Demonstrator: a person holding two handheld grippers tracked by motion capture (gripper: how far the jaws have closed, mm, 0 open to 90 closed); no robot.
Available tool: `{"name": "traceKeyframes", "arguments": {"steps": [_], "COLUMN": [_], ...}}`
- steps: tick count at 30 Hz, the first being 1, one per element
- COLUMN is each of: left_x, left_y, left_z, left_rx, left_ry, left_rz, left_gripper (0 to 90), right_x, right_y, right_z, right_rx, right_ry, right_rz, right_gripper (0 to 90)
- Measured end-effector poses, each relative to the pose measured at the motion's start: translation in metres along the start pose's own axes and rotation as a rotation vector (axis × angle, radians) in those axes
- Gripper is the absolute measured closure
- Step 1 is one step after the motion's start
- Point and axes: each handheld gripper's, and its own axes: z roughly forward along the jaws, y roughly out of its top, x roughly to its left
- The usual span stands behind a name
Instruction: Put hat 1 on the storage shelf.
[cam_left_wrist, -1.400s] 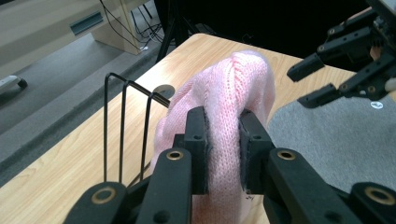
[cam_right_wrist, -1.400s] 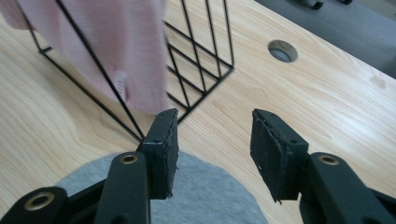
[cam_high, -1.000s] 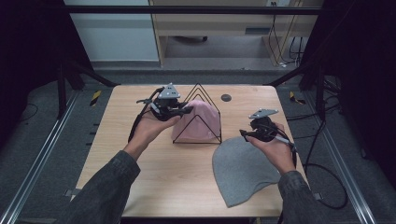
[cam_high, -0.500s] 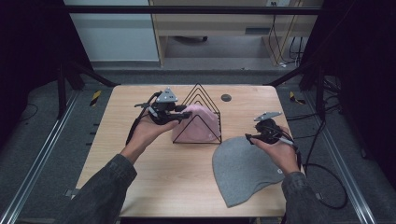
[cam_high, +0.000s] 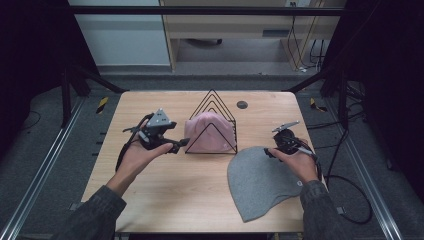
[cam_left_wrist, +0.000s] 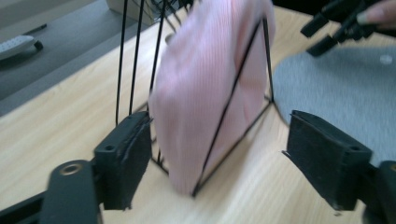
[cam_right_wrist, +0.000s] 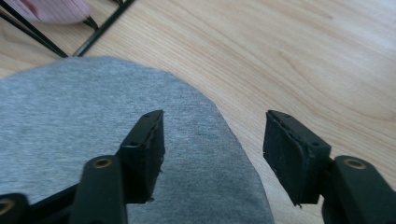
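Standing at a wooden bench (cam_high: 165, 200), a person holds a gripper in each hand. A black wire rack (cam_high: 212, 102) of triangular frames sits mid-bench with a pink knit hat (cam_high: 210, 131) tucked upright between its wires. The left gripper (cam_high: 176, 146) sits just left of the rack; its jaws have just been opening and stand apart, gripping nothing, the hat and rack a little beyond them. A grey hat (cam_high: 260, 182) lies flat, right of the rack. The right gripper (cam_high: 272, 152) hovers over its upper edge, jaws apart and empty.
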Motion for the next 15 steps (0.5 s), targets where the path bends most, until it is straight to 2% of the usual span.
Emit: {"name": "traceKeyframes", "arguments": {"steps": [1, 5, 7, 11, 15], "left_x": [-0.002, -0.008, -0.012, -0.018, -0.021], "left_y": [-0.007, -0.035, -0.045, -0.062, -0.081], "left_z": [-0.001, -0.004, -0.005, -0.009, -0.019], "left_rx": [0.004, 0.022, 0.036, 0.083, 0.109], "left_ry": [0.003, -0.030, -0.021, -0.013, 0.010], "left_rz": [-0.002, -0.036, -0.039, -0.033, -0.029], "left_gripper": [18.1, 11.8, 6.6, 6.4, 7.0], "right_x": [-0.001, -0.001, -0.001, -0.004, -0.004], "right_y": [0.000, 0.001, 0.001, -0.001, -0.002], "right_z": [0.002, 0.011, 0.015, 0.019, 0.021], "right_rx": [0.005, 0.018, 0.031, 0.051, 0.051], "right_ry": [0.003, 0.012, 0.013, 0.017, 0.031], "right_rz": [-0.002, 0.002, -0.005, 0.004, 0.010], "right_gripper": [43.5, 45.7, 44.9, 43.6, 47.1]}}
